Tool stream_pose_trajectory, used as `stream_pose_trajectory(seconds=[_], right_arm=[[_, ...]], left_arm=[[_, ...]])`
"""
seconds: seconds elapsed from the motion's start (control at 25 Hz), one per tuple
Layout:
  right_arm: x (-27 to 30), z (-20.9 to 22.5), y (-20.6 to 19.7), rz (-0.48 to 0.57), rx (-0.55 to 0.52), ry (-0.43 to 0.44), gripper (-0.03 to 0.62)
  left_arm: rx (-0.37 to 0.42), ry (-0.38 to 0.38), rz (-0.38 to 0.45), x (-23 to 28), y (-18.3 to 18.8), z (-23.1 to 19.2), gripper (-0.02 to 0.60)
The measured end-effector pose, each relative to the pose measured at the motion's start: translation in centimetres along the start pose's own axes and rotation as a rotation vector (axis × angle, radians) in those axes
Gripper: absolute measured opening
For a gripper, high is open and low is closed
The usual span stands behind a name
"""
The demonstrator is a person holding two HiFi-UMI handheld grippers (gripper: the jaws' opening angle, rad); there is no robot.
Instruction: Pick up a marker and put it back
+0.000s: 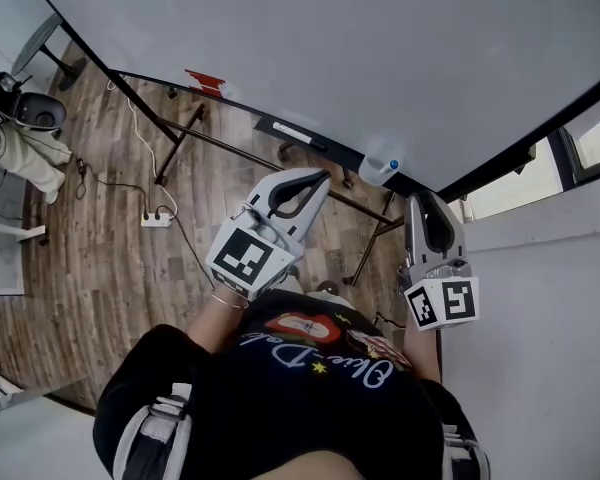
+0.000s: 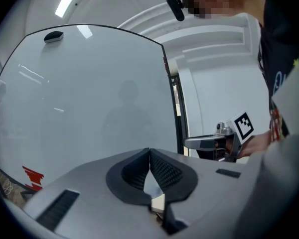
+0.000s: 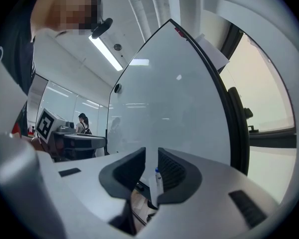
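A white marker with a blue cap [image 1: 380, 168] lies on the dark ledge [image 1: 230, 103] under the whiteboard [image 1: 330, 48]. My right gripper [image 1: 423, 198] points at it from just below and to the right. In the right gripper view the jaws [image 3: 151, 153] stand apart, and the marker [image 3: 158, 180] shows in the gap close to the right pad, with no visible squeeze on it. My left gripper [image 1: 320, 176] hangs left of the marker, below the ledge. Its tips [image 2: 149, 152] meet with nothing between them.
A black and white eraser [image 1: 292, 133] and a red object [image 1: 205, 81] sit further left along the ledge. The board's black stand legs [image 1: 175, 138] and a power strip [image 1: 156, 218] with cables are on the wooden floor. A white wall [image 1: 540, 298] is close on the right.
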State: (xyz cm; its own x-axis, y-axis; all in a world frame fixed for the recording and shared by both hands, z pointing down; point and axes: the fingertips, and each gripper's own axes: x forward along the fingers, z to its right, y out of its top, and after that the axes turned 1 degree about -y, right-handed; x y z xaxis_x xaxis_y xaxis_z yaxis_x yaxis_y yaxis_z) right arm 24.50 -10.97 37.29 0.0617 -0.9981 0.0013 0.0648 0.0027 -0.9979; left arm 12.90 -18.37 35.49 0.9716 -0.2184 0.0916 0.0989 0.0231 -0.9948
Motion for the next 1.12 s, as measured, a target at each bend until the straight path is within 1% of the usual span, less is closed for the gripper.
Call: stream_pose_trajectory(seconds=[0.12, 0.44, 0.72, 1.12], right_arm=[[1.3, -0.1, -0.6, -0.032, -0.034, -0.013, 0.073], [3.9, 0.4, -3.1, -0.131, -0.095, -0.037, 0.115], [6.1, 0.9, -4.8, -0.171, -0.115, -0.030, 0.122], [7.9, 1.2, -7.0, -0.219, -0.114, -0.022, 0.124]], left_arm=[[0.019, -0.008, 0.004, 0.2, 0.4, -0.8, 0.003], [-0.009, 0.004, -0.006, -0.6, -0.3, -2.5, 0.003], [-0.002, 0.030, -0.018, -1.2, -0.5, -3.4, 0.003], [-0.009, 0.072, -0.027, -2.1, -0.8, -4.6, 0.003]])
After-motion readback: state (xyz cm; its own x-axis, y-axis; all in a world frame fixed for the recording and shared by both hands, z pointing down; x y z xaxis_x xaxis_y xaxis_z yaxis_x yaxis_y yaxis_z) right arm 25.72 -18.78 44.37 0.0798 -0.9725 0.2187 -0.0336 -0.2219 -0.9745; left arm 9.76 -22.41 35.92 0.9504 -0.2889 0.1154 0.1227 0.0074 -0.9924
